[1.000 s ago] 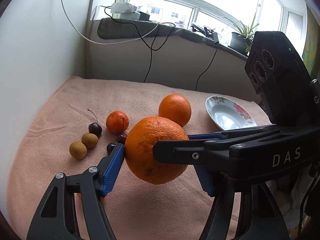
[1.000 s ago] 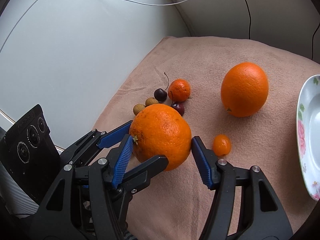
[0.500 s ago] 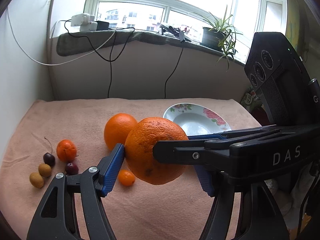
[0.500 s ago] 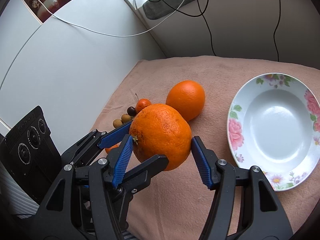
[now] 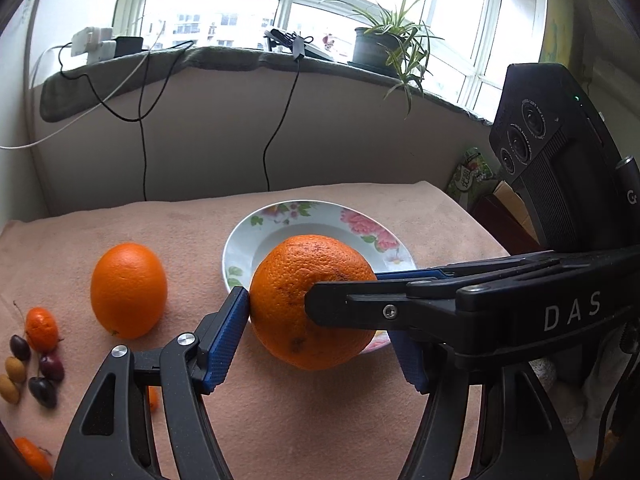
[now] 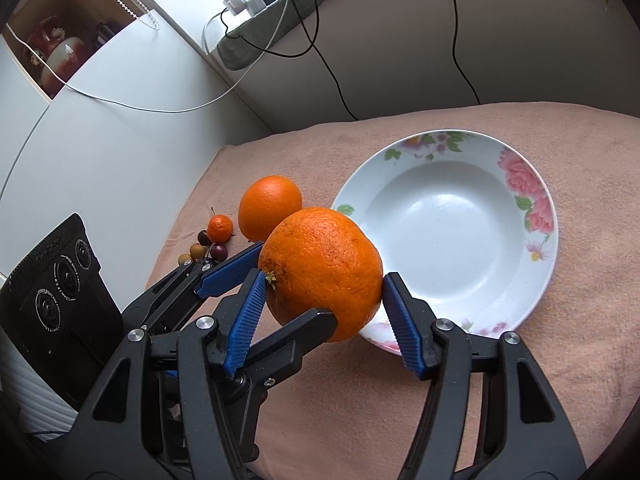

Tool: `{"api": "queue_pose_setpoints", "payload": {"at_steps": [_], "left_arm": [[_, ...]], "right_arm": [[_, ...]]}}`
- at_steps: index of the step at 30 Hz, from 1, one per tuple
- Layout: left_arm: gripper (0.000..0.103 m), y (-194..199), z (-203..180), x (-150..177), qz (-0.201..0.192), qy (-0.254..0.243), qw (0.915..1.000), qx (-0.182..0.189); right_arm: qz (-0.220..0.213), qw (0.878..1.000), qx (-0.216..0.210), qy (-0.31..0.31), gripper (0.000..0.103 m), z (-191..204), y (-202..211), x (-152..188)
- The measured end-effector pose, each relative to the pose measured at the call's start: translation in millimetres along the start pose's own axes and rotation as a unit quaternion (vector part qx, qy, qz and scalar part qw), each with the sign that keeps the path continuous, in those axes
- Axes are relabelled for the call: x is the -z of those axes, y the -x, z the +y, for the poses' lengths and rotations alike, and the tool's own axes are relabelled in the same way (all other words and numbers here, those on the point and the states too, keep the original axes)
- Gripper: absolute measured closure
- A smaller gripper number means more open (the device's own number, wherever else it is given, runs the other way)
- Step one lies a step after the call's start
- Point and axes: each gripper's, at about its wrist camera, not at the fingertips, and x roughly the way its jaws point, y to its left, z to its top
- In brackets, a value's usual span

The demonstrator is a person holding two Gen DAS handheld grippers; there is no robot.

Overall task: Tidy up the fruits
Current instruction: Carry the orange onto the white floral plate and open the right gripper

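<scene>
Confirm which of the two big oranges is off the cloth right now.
The rougher, speckled orange, clamped between both the left gripper and right gripper at the plate edge. The smoother orange lies on the cloth by the small fruits.

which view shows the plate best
The right wrist view: the plate appears from above, its bowl bare and nearly the whole floral rim in sight; only its near-left edge is hidden by the held orange. In the left wrist view the plate is low-angled, with the orange covering much of it.
</scene>
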Motion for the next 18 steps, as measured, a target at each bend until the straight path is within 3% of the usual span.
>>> {"api": "queue_pose_setpoints", "payload": {"at_steps": [18], "left_arm": [[0.036,-29,-21,-4,0.024,-0.022,0.9994,0.012]], "right_arm": [[-0.004,0.999,0.017,-0.035,0.040,-34,4,2]]}}
